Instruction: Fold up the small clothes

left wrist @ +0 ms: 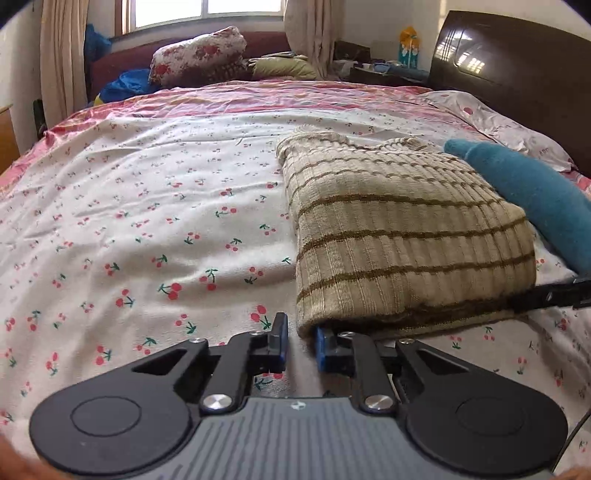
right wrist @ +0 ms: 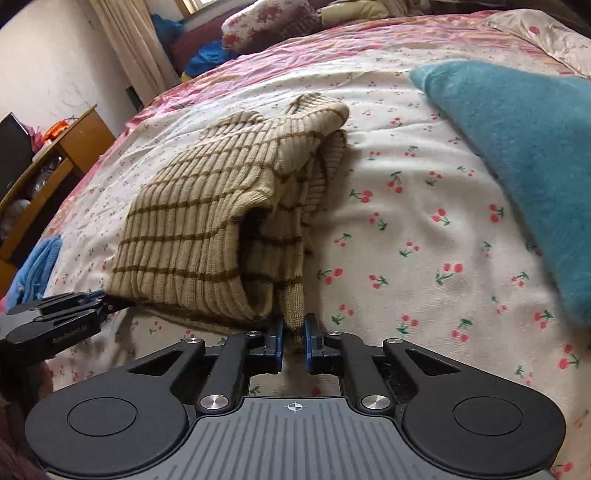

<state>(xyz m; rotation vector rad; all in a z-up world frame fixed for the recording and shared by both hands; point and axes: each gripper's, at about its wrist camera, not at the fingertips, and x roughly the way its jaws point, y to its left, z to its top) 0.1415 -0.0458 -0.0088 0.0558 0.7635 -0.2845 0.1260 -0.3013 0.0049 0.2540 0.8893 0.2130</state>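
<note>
A folded beige striped sweater (left wrist: 402, 236) lies mid-frame on the bed (left wrist: 147, 221). The right hand-held gripper (right wrist: 293, 338) pinches its near corner. The left hand-held gripper (left wrist: 301, 345) stands narrowly parted at the other corner, its right finger under the hem; whether it grips I cannot tell.

each camera sat on its own gripper, looking forward along the fingers and down at the bed sheet (left wrist: 147, 206) from close range. the left wrist view faced the window (left wrist: 207, 11) and headboard (left wrist: 517, 81). the right wrist view faced the wooden cabinet (right wrist: 74, 147). both shared the striped knit sweater (left wrist: 399, 229) (right wrist: 207, 221) and the teal garment (left wrist: 532, 192) (right wrist: 517, 155).
</note>
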